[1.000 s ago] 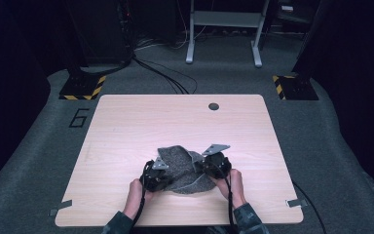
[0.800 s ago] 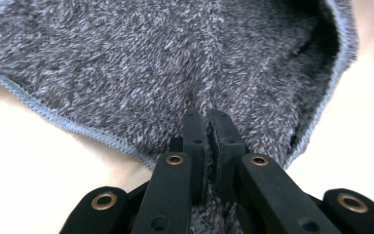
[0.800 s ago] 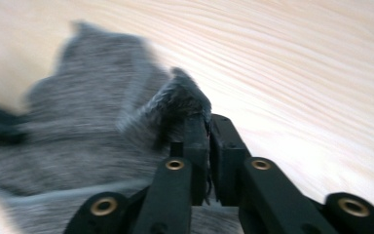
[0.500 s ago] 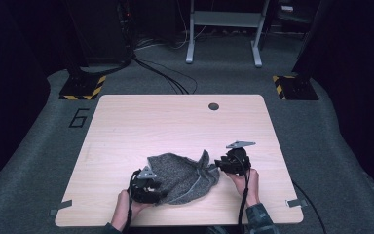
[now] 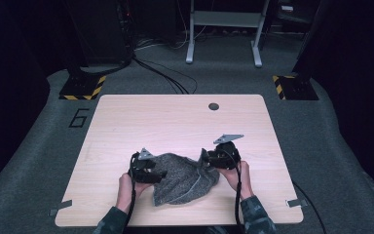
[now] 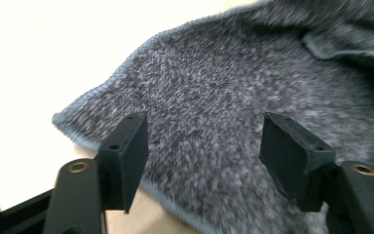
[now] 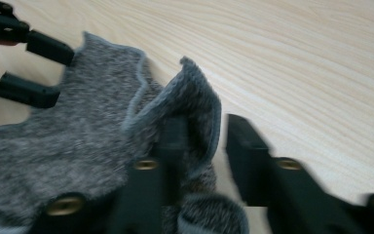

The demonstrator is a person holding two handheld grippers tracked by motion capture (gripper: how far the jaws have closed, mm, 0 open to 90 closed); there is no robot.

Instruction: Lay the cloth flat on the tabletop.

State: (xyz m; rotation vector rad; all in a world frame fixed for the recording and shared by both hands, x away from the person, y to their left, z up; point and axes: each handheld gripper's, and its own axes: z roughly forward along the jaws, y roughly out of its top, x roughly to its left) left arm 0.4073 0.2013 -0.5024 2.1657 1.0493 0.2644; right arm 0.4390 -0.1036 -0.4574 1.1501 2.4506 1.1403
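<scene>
A grey fuzzy cloth [image 5: 182, 181] with a light blue hem lies rumpled on the wooden table [image 5: 175, 122], near its front edge. My left gripper [image 5: 147, 170] is at the cloth's left edge. In the left gripper view its jaws [image 6: 204, 141] have just been opening and stand open above the cloth [image 6: 209, 83], not pressing it. My right gripper [image 5: 218, 158] is at the cloth's right corner. Its jaws [image 7: 207, 131] have just been closing around a raised fold of the cloth [image 7: 195, 97]. The fold drapes on one jaw, with a gap to the other.
A small round dark cap [image 5: 214, 106] sits in the table near its far edge. Tape marks [image 5: 60, 208] stick to the floor by the front corners. Black bases with yellow stripes [image 5: 84, 87] and a metal stand [image 5: 224, 29] are on the floor beyond the table.
Both hands have moved apart, the left one leftward and the right one rightward. The bunched cloth has spread wider between them. The left jaws have opened off the cloth.
</scene>
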